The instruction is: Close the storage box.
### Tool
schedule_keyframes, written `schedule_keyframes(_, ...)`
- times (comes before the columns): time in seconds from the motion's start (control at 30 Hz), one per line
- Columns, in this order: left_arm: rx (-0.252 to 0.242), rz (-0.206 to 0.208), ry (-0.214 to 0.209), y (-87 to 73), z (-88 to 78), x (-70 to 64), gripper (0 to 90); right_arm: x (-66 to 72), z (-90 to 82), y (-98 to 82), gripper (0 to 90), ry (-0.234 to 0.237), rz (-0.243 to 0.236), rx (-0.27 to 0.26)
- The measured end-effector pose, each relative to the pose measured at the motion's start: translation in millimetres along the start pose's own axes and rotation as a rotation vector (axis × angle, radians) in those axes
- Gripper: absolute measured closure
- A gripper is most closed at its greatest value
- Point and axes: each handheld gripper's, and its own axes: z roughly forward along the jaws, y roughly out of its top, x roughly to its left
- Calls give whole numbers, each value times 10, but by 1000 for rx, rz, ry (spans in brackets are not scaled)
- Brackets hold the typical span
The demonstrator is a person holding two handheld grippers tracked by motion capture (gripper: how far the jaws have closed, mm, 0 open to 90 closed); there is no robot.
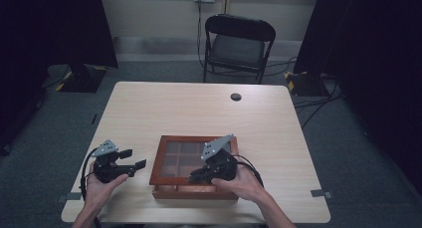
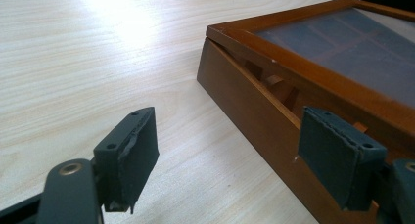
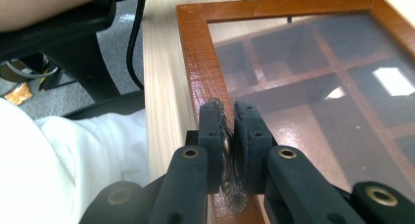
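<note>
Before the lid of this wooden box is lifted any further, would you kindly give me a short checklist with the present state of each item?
1. Right gripper shut on the lid's small metal knob: ok.
2. Lid already raised a crack off the wooden box along the near edge: ok.
3. Left gripper open, beside the box and apart from it: ok.
4. Box held down against tipping or sliding: not ok, nothing braces it.
5. Room behind the box on the table for the lid to swing: ok.
6. Hinges on the far side: cannot tell.
</note>
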Motion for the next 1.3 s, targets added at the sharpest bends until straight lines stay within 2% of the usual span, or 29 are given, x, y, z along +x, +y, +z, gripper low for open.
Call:
schedule_keyframes(0.57,16,3,-1,-8,28,7,227,9,235,-199,831,4,-10,57)
schedule_keyframes(0.97,28,4,2,-18,45,7,227,-14,255,-264,825,17,13,30)
schedule_keyframes(1.07,38,2,2,-26,53,18,227,-10,255,-273,724,16,14,39)
schedule_keyframes(1.2,46,4,6,-30,68,21,227,7,179,-301,658,8,27,-3)
schedule_keyframes(1.3,52,5,9,-28,76,15,227,-51,79,-345,608,-35,66,-49)
